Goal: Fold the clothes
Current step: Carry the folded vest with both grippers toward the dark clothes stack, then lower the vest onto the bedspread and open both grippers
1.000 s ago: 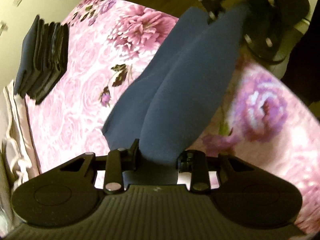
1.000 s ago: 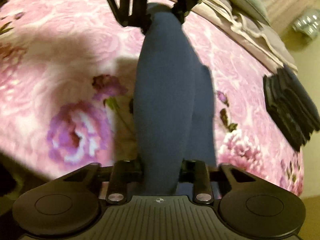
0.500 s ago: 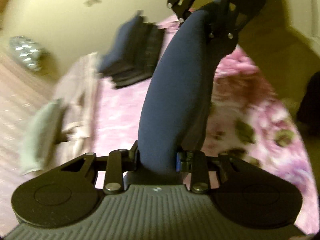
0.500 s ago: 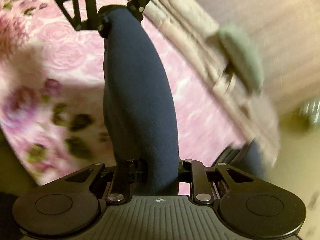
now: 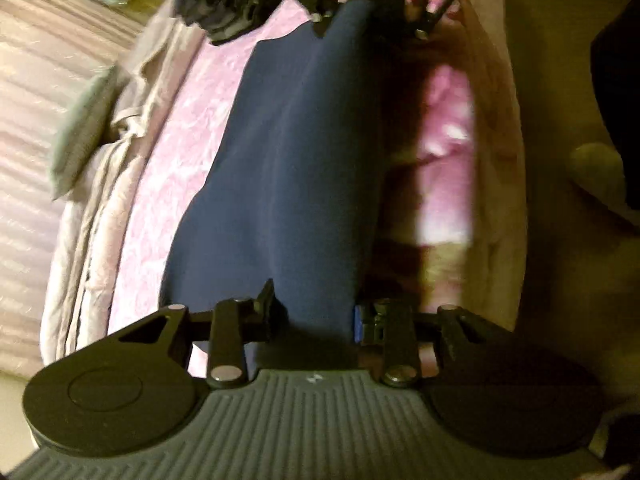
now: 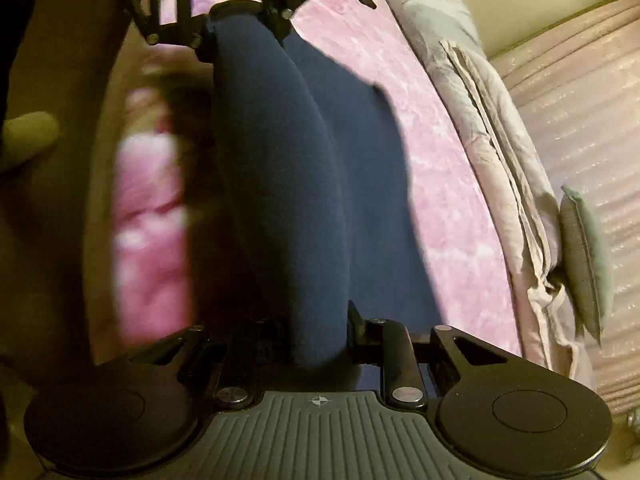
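**Navy cloth strung between two grippers over the bed**

Left wrist view first, from the left edge: a pale quilt (image 5: 100, 184) bunched along the side, then pink bedspread (image 5: 192, 128), with a dark folded stack (image 5: 224, 4) at the far end. Centre frame, the navy cloth (image 5: 288, 152) runs straight away from the camera, long axis near to far. Its near end sits between the left gripper (image 5: 316, 312) jaws, which pinch it. The far end goes up to the right gripper (image 5: 372, 8), and that one grips it too.

Over to the right wrist view: blurred pink bedspread (image 6: 148, 208) on the left, then the cloth (image 6: 288, 184) as a thick roll, again lengthwise from the right gripper (image 6: 316, 340), jaws clamped on it, to the left gripper (image 6: 240, 12) at the top. A flatter layer of it spreads rightward onto the bedspread. Further right, the quilt (image 6: 492, 128) and a grey cushion (image 6: 584, 256).
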Tool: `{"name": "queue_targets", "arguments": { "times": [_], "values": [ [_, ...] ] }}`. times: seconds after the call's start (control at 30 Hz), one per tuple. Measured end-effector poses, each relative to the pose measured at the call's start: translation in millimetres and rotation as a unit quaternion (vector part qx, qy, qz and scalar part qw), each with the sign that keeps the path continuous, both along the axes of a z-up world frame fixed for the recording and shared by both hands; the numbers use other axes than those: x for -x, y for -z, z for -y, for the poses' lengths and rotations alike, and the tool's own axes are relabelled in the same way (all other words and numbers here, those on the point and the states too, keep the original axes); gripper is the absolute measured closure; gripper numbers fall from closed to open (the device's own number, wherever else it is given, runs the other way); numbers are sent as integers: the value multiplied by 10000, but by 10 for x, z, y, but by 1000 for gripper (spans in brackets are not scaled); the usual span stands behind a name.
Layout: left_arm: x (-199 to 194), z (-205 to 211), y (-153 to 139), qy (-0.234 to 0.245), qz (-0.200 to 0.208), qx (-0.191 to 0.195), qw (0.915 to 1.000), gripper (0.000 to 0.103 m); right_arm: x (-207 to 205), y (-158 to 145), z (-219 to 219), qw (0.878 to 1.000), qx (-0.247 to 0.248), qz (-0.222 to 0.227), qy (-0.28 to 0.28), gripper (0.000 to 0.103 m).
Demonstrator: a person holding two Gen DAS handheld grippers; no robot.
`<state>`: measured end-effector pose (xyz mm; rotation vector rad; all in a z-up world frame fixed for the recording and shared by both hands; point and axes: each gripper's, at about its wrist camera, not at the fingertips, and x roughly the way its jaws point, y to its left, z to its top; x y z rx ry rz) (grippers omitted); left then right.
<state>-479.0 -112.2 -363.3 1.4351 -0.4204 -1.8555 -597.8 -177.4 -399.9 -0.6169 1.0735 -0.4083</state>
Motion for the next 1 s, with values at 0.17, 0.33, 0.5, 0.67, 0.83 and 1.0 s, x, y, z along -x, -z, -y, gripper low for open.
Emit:
{"name": "queue_targets", "arguments": {
  "times": [0.17, 0.33, 0.5, 0.67, 0.83, 1.0],
  "values": [
    [-69, -172, 148, -107, -212, 581, 9980, 73, -107, 280, -241, 9971, 618, 179, 401, 81],
    [-90, -350, 265, -107, -442, 975, 9942, 73, -140, 456, -406, 9921, 1090, 300, 549, 81],
    [-65, -480, 370, -145, -448, 1267, 9908, 73, -132, 560, -541, 9873, 1318, 550, 698, 81],
    [25, -557, 350, -535, -401, 1355, 9885, 65, -166, 565, -737, 9840, 1500, 435, 856, 80],
    [-99, -756, 18, -1431, -1160, 1072, 9770, 63, 14, 301, -981, 9799, 1274, 978, 1182, 32],
    [-504, -846, -364, -2774, -2755, 542, 9188, 63, 202, -88, -976, 9690, 590, 1904, 1456, 32]
  ]
}}
